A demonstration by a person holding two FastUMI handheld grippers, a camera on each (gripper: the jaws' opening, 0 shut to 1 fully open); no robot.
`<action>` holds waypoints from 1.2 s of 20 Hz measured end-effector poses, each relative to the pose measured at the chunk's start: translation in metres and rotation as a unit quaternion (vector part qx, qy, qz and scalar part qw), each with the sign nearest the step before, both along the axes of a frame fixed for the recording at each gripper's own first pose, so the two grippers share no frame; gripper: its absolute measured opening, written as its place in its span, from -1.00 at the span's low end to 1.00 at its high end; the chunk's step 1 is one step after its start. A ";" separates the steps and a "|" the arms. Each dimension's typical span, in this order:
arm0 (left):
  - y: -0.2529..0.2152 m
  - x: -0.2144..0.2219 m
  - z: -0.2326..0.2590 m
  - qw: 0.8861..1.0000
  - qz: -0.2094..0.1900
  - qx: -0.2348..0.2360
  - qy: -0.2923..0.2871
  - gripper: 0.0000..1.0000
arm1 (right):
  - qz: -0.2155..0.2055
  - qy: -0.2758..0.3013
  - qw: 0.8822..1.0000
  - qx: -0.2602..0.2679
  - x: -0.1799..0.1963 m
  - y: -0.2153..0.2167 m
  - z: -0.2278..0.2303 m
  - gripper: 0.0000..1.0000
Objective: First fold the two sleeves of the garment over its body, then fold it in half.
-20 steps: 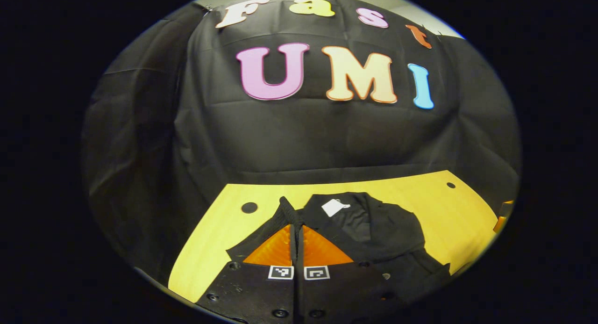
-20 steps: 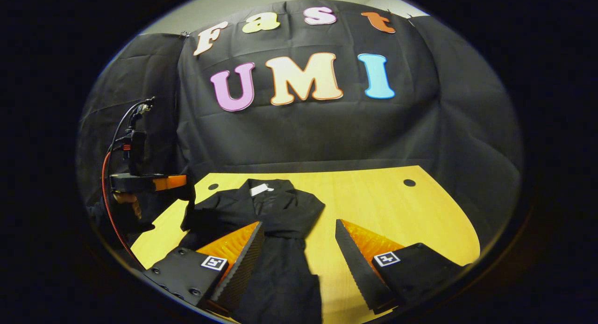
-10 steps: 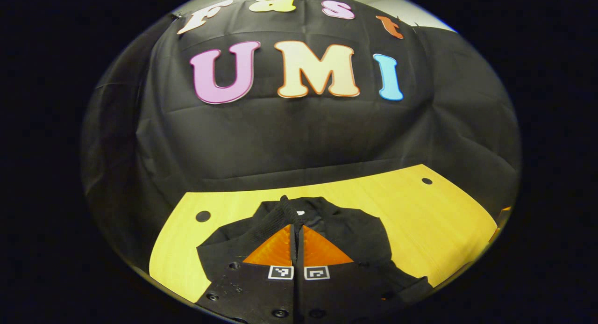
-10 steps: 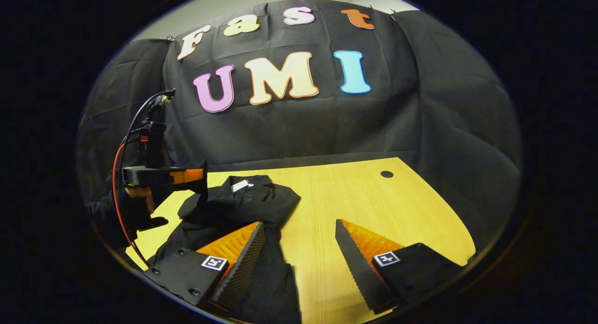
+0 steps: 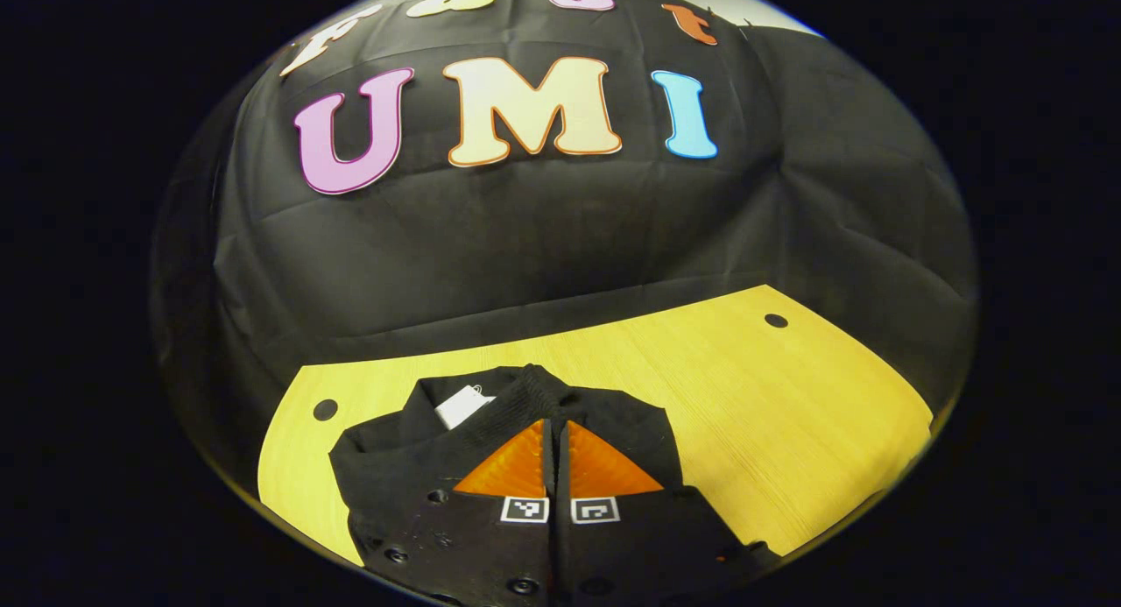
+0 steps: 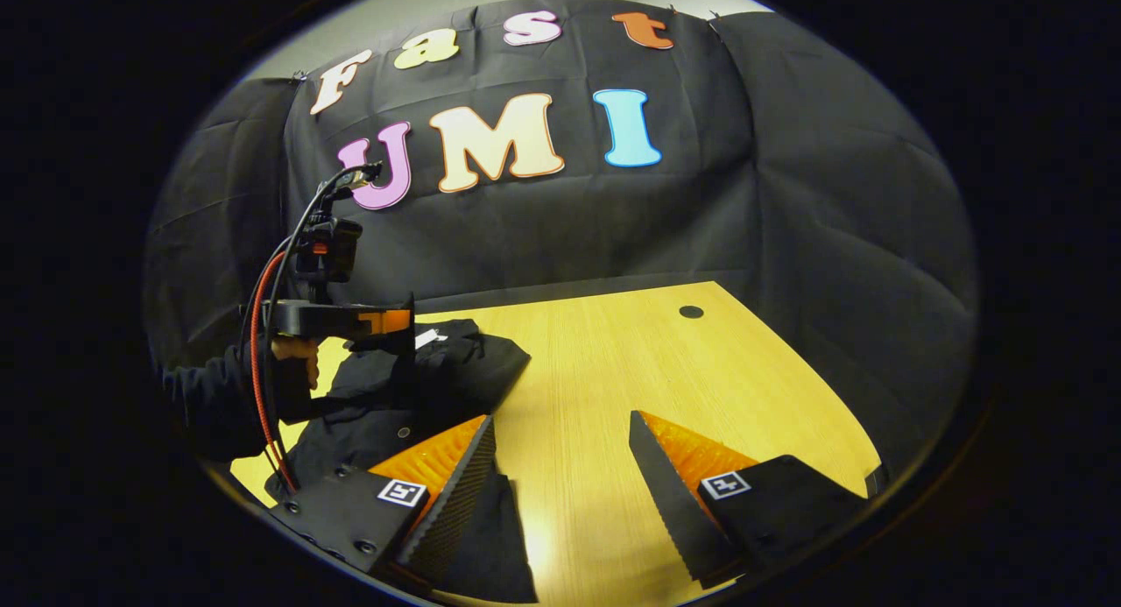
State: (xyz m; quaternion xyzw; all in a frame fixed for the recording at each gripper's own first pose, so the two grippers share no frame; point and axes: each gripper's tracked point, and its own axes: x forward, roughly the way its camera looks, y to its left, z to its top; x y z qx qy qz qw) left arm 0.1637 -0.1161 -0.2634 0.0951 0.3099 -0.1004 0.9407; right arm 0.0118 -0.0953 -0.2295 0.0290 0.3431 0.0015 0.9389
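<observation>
Left gripper [image 5: 555,432] fingers pressed together on black sleeve fold above garment [image 5: 398,454] on table [image 5: 788,414], right gripper [image 6: 560,467] fingers spread beside garment; risk: thin pinch slipping, sleeve dropping short, bunching across body.

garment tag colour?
White tag at the black garment's collar; clearest in left gripper view.

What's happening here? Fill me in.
A person is folding a black garment on a wooden table with a handheld tool in each hand. The left tool is shut on a sleeve cuff, held above the garment's body. The right tool is open over the table and grips nothing. A white tag shows at the collar. The half fold is not yet done.
</observation>
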 end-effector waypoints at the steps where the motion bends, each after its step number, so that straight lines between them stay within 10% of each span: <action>1: -0.005 -0.005 0.004 1.000 0.000 -0.015 0.000 -1.00 | 0.000 -0.002 1.000 0.001 -0.001 -0.003 0.001 0.95; 4: -0.003 -0.012 0.036 0.999 0.018 -0.033 -0.037 0.99 | 0.011 -0.011 1.000 0.006 -0.003 -0.007 0.005 0.95; 13: 0.080 -0.121 0.105 0.990 0.092 -0.017 -0.104 1.00 | 0.108 0.003 0.993 0.038 -0.012 0.018 -0.015 0.96; 24: 0.187 -0.249 0.067 0.987 0.156 0.016 -0.027 0.90 | 0.120 0.064 0.991 0.008 -0.081 0.060 -0.054 0.96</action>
